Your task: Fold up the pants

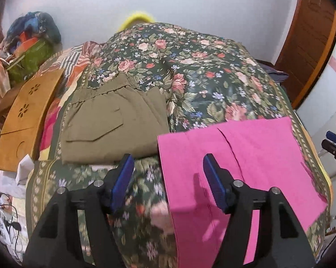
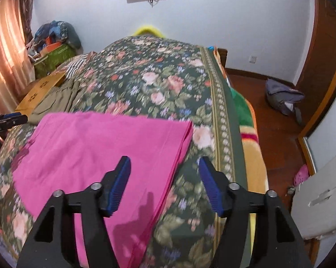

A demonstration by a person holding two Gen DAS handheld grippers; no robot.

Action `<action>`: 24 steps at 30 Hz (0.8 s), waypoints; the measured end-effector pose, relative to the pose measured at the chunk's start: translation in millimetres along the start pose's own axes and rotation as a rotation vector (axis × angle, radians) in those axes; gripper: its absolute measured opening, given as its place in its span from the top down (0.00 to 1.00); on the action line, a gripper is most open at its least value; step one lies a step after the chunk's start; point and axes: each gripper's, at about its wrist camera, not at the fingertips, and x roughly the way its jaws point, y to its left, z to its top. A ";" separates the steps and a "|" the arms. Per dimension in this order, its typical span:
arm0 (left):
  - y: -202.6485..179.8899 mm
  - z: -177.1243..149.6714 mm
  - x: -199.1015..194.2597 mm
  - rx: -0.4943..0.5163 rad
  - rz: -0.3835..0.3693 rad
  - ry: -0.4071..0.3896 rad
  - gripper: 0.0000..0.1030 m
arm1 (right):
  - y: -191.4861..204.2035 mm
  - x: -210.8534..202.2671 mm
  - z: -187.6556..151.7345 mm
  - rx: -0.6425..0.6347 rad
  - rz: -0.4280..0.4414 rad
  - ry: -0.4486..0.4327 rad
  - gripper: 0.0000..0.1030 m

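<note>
Pink pants lie flat and folded on the floral bedspread, near the bed's front edge; they also show in the right wrist view. My left gripper is open and empty, hovering over the pants' left edge. My right gripper is open and empty, above the pants' right edge. Its tip shows at the far right of the left wrist view. Folded olive pants lie on the bed to the left of the pink ones.
A wooden lap tray rests at the bed's left side, beside a pile of bags. A wooden door stands at the right. A grey bag lies on the wooden floor. Cables lie at lower left.
</note>
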 end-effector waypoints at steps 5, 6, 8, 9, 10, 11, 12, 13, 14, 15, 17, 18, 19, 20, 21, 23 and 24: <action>2.9 16.9 32.9 0.021 0.037 0.015 0.37 | -9.4 24.9 15.0 0.002 -0.043 -0.005 0.40; 4.4 18.8 36.7 0.022 0.036 0.017 0.37 | -12.0 28.3 16.6 0.006 -0.047 -0.005 0.40; 7.2 22.3 47.7 0.026 0.018 0.029 0.37 | -20.3 41.9 21.0 0.026 -0.047 0.007 0.40; 7.4 22.6 51.0 0.029 0.012 0.034 0.37 | -24.1 48.3 22.2 0.037 -0.044 0.014 0.40; 7.2 22.2 56.7 0.038 0.005 0.042 0.37 | -27.6 54.9 23.4 0.046 -0.040 0.023 0.40; 6.3 21.2 61.2 0.047 -0.001 0.051 0.37 | -30.3 62.5 24.4 0.053 -0.037 0.035 0.40; 4.7 20.5 64.3 0.052 -0.008 0.056 0.37 | -31.9 67.8 24.8 0.058 -0.035 0.043 0.40; 2.8 18.0 69.1 0.061 -0.017 0.066 0.37 | -33.6 75.2 25.3 0.065 -0.027 0.054 0.40; 0.3 16.4 73.3 0.068 -0.018 0.075 0.37 | -34.8 81.9 25.8 0.072 -0.018 0.064 0.40; -1.6 14.8 75.2 0.075 -0.016 0.079 0.37 | -34.5 87.1 26.4 0.077 -0.008 0.072 0.40; -7.0 10.4 82.4 0.097 -0.018 0.087 0.37 | -33.0 99.6 26.7 0.080 0.027 0.094 0.40; -8.4 9.1 85.0 0.101 -0.021 0.089 0.38 | -32.6 104.3 27.1 0.078 0.036 0.100 0.40; -8.9 8.3 87.2 0.098 -0.032 0.093 0.42 | -31.6 110.0 27.8 0.074 0.044 0.109 0.40; -8.1 7.6 88.9 0.092 -0.045 0.097 0.48 | -30.9 114.4 27.9 0.069 0.048 0.117 0.40; -6.5 7.4 90.8 0.077 -0.073 0.103 0.51 | -30.0 119.0 28.1 0.066 0.048 0.125 0.40; -4.7 7.3 91.5 0.058 -0.108 0.103 0.59 | -30.0 125.2 28.0 0.068 0.056 0.132 0.42; -4.6 7.3 91.4 0.055 -0.111 0.101 0.60 | -30.8 127.6 27.9 0.074 0.066 0.137 0.44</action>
